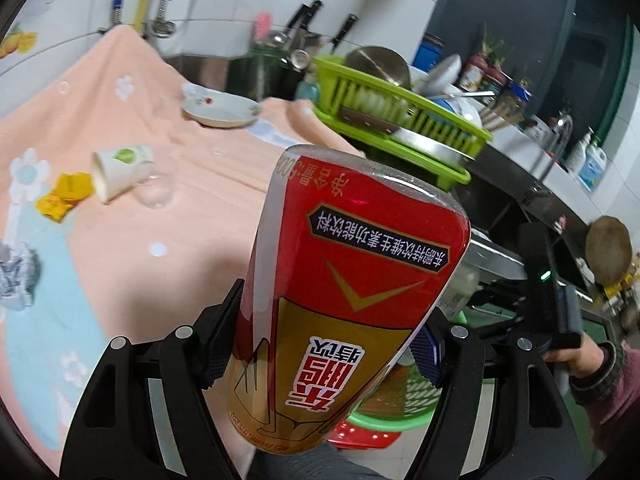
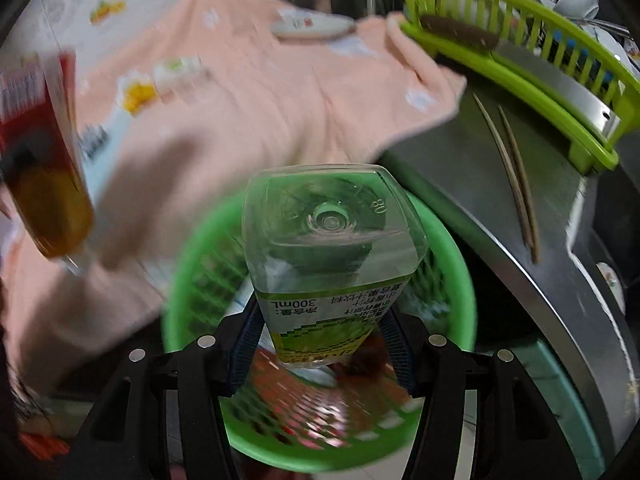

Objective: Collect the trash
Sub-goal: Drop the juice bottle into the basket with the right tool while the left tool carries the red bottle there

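Both claws loaded, carrying trash toward basket.
Left wrist: left gripper [image 1: 320, 344] clamps red drink bottle [image 1: 340, 280], beside the counter. Right wrist: right gripper [image 2: 320, 354] pinches clear juice bottle [image 2: 332, 256] above green basket [image 2: 460, 280]; next, judged: release over it.

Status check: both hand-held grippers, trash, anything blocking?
Left hand-held gripper shut on red bottle. Right shut on clear bottle, above green basket. Nothing blocking.

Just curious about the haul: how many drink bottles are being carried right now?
2. A red and gold bottle in the left hand-held gripper; a clear bottle in the right one, over the green basket.
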{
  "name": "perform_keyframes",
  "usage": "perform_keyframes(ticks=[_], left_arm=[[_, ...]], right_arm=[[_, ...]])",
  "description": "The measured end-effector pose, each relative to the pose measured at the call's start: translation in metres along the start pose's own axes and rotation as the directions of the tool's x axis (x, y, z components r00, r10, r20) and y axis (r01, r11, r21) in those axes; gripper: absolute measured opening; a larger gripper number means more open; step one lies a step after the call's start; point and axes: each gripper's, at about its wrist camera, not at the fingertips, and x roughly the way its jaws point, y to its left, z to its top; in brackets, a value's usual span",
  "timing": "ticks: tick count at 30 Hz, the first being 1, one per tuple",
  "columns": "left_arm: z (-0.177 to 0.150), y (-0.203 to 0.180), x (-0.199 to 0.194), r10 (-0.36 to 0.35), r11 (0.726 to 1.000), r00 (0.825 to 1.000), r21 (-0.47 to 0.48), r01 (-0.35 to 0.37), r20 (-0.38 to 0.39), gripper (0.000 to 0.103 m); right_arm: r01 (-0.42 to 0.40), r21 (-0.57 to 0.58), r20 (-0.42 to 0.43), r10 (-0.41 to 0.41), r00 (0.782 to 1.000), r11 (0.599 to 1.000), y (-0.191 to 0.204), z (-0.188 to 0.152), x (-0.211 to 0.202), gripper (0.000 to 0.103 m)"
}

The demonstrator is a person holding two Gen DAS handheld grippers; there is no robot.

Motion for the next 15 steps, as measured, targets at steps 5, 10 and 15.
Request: perform_keyframes(ticks=[5,10,15], left_arm=[[-0.007,-0.013,0.014,-0.034,0.999,0.999,-0.005,0.033,-0.027,0.072],[-0.015,-0.021,0.025,-0.068,0.997,0.997,-0.026,0.067,-0.045,0.072],[-0.022,-0.028,0.040,-0.104,0.993,0.992,-0.059,0.100,-0.071,0.072]], right_arm=[[0.083,-0.065,-0.088,-0.088,0.992,0.994,-0.006,-0.018,0.030,0.055],[0.101,-0.072,-0.134,-0.110,0.985,0.992,-0.012,-0.025,0.050,0.055],[0.099,-0.052,-0.118,-0.105,0.987,0.994,-0.019,-0.024,0.051,0.056]])
